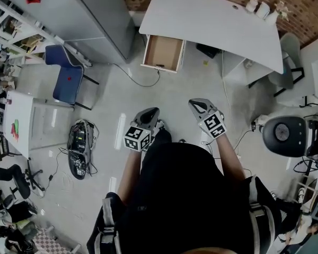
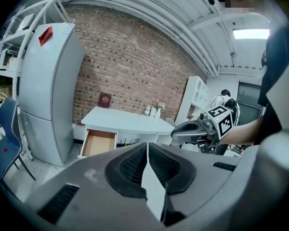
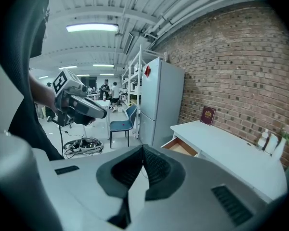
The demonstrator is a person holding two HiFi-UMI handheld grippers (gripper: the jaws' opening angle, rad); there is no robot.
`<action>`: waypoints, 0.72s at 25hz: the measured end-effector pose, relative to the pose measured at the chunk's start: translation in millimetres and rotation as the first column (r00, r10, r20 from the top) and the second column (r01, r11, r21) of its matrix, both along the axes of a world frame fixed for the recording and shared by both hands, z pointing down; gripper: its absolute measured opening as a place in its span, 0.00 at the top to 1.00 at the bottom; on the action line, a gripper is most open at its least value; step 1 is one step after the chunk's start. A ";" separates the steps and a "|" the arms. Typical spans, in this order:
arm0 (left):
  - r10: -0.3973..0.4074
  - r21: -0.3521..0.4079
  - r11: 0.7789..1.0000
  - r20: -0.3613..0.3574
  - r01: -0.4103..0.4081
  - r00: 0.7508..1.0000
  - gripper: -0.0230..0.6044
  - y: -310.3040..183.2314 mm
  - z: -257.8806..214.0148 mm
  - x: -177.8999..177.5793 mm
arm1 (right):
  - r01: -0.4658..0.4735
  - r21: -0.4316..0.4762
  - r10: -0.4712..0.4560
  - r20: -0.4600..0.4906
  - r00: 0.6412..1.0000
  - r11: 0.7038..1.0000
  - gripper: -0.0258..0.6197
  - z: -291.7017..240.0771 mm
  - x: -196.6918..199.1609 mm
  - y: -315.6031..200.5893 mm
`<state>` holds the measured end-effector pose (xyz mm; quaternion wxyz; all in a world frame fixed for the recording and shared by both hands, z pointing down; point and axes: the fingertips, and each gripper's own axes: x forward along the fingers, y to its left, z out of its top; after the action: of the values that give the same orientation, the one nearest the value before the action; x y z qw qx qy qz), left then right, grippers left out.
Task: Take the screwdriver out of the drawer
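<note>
Brick-walled room | drawer [image 1: 162,52] open under desk [image 1: 212,20], well ahead | chair [image 1: 63,75], cables [image 1: 80,147] left | left tool [image 1: 151,112], right tool [image 1: 196,104] closed, empty

White desk [image 1: 212,20], drawer [image 1: 162,52] open, bottles [image 1: 253,5] atop

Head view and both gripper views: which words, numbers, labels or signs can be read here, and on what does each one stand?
No text is readable in any view.
On the grey fridge, a red label: too small to read.
On the white desk, a dark red book: gold print, blurred.
On the left gripper and right gripper, cubes: black-and-white patterns, no letters.
</note>
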<state>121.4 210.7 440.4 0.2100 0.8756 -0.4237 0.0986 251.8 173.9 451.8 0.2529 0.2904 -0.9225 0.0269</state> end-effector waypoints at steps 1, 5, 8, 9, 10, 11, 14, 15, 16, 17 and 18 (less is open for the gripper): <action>0.002 0.000 1.000 -0.001 -0.002 1.000 0.93 -5.2 0.4 -2.1 | -0.003 0.003 0.003 -0.002 1.000 1.000 0.87 0.3 -2.2 -5.1; 0.010 -0.005 1.000 -0.004 -0.010 1.000 0.93 -22.4 2.7 -12.3 | -0.023 0.012 0.023 -0.008 1.000 1.000 0.87 1.8 -10.1 -22.2; 0.016 -0.010 1.000 -0.006 -0.016 1.000 0.93 -32.9 4.0 -21.1 | -0.035 0.012 0.035 -0.013 0.999 0.999 0.87 1.8 -16.4 -32.8; 0.019 -0.010 1.000 -0.008 -0.019 1.000 0.93 -36.5 4.6 -24.1 | -0.039 0.012 0.039 -0.015 0.999 0.999 0.87 1.7 -18.7 -36.5; 0.021 -0.010 1.000 -0.010 -0.021 1.000 0.93 -40.6 5.5 -27.3 | -0.042 0.012 0.042 -0.016 0.999 0.999 0.87 1.9 -21.4 -40.4; 0.022 -0.010 1.000 -0.011 -0.022 1.000 0.93 -45.0 6.7 -30.6 | -0.044 0.012 0.044 -0.017 0.999 0.999 0.87 2.4 -24.3 -44.6; 0.024 -0.011 1.000 -0.015 -0.024 1.000 0.93 -59.4 9.3 -39.3 | -0.045 0.009 0.045 -0.021 0.999 0.999 0.87 5.2 -32.6 -57.3; 0.025 -0.011 1.000 -0.018 -0.025 1.000 0.93 -64.0 9.6 -41.7 | -0.045 0.009 0.046 -0.024 0.999 0.999 0.87 6.0 -35.3 -61.3; 0.026 -0.010 1.000 -0.020 -0.027 0.999 0.93 -68.4 10.1 -44.2 | -0.046 0.010 0.046 -0.027 0.999 0.999 0.87 6.5 -38.1 -65.2; 0.029 -0.010 1.000 -0.022 -0.029 0.999 0.93 -72.3 10.9 -46.8 | -0.046 0.011 0.047 -0.029 0.998 0.999 0.87 6.7 -41.0 -68.9; 0.032 -0.011 0.999 -0.023 -0.032 0.999 0.93 -76.0 12.0 -49.5 | -0.048 0.013 0.048 -0.030 0.998 0.999 0.87 6.8 -44.2 -72.4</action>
<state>71.9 134.7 452.4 0.2183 0.8821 -0.4067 0.0944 207.6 101.5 458.5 0.2642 0.3144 -0.9115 0.0230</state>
